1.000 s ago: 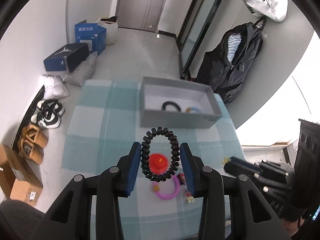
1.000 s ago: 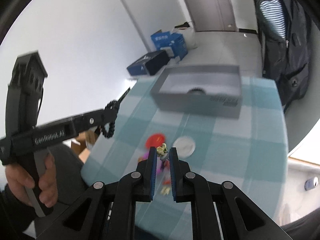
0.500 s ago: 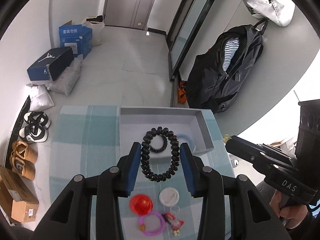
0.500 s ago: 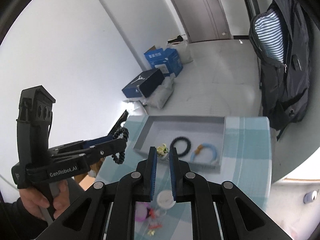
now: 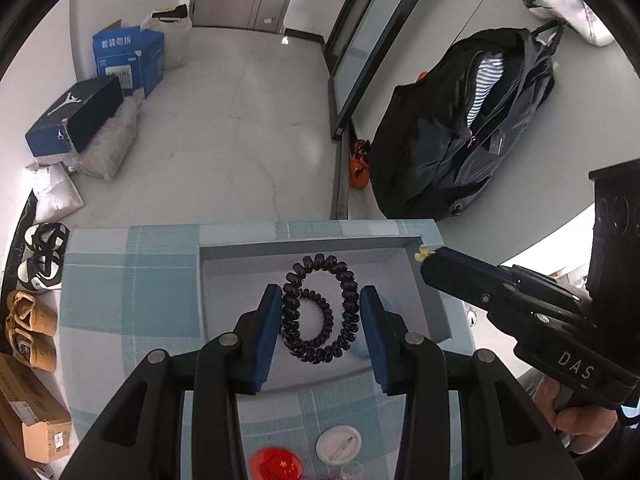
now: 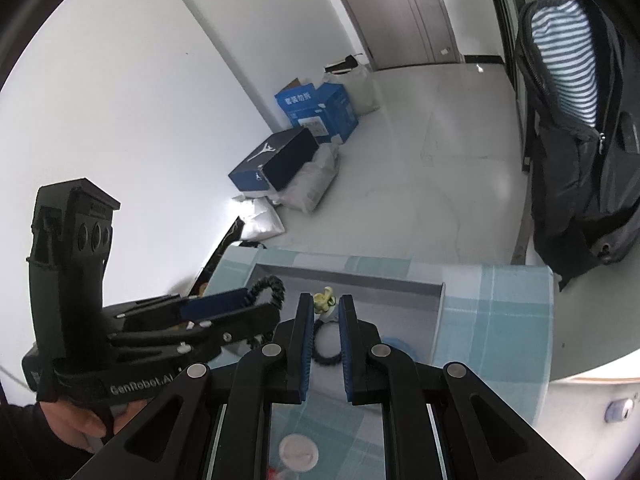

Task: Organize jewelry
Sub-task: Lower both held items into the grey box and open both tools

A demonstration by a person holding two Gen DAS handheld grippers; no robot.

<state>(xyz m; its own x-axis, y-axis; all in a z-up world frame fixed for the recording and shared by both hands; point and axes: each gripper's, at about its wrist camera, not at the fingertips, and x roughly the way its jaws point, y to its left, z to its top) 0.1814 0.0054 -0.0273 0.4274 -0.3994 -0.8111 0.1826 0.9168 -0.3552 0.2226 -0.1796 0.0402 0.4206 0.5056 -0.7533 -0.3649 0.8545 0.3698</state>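
Note:
My left gripper (image 5: 320, 300) is shut on a large black spiral hair tie (image 5: 344, 280) and holds it above the grey open box (image 5: 436, 312). A smaller black spiral tie (image 5: 324, 320) and a light blue band lie in the box. My right gripper (image 6: 324, 304) is shut on a small yellow-green trinket (image 6: 323, 300), held over the box (image 6: 436, 320). In the left wrist view the right gripper (image 5: 426, 254) reaches over the box's right corner. In the right wrist view the left gripper (image 6: 256, 300) sits at the left with the tie (image 6: 272, 286).
On the teal checked cloth (image 5: 132, 280) near me lie a white round badge (image 5: 338, 446) and a red round badge (image 5: 276, 466). Beyond the table edge are the floor, shoe boxes (image 5: 76, 116), shoes (image 5: 40, 264) and a black backpack (image 5: 460, 152).
Both grippers have moved forward and higher with their items, from above the loose items to over the grey box. The box now lies directly beneath both.

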